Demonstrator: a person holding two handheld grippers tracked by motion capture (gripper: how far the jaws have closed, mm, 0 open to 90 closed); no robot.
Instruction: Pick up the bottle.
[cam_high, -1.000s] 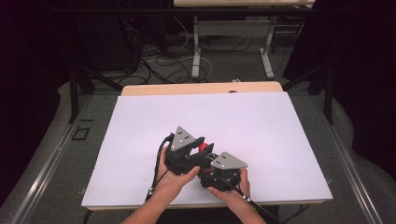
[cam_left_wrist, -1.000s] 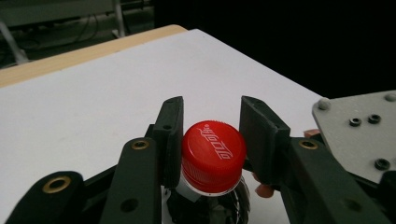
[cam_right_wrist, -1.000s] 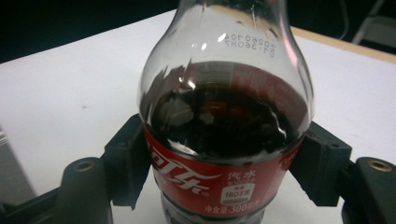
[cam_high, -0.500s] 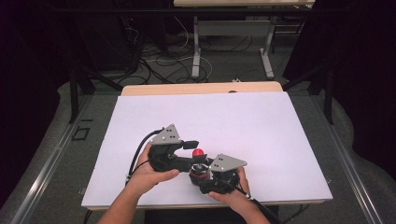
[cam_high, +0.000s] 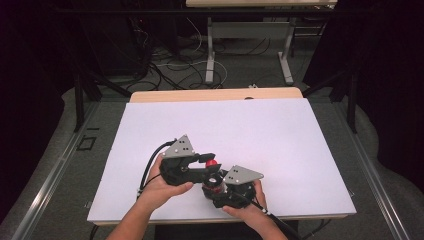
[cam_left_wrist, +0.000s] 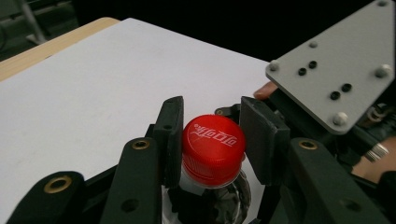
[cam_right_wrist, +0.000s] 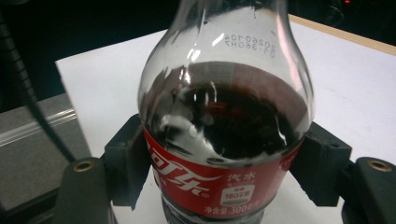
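Observation:
A small cola bottle (cam_right_wrist: 224, 116) with a red label and dark drink stands upright near the front edge of the white table top (cam_high: 240, 130). My right gripper (cam_right_wrist: 224, 158) is shut on its body at the label, one pad on each side. The bottle's red cap (cam_left_wrist: 212, 149) sits between the pads of my left gripper (cam_left_wrist: 213, 122), whose jaws have just been closing and now press on it. In the high view, the left gripper (cam_high: 209, 161) reaches in from the left over the cap (cam_high: 212, 163), and the right gripper (cam_high: 216, 189) holds the bottle from the front.
The white top spreads wide behind and to both sides of the hands. A strip of wooden table (cam_high: 215, 95) shows at its far edge. Cables and table legs (cam_high: 210, 45) lie on the floor beyond.
My left gripper has shifted a little to the left and its body has turned, with the red cap still at its jaws. The right gripper and bottle have stayed put.

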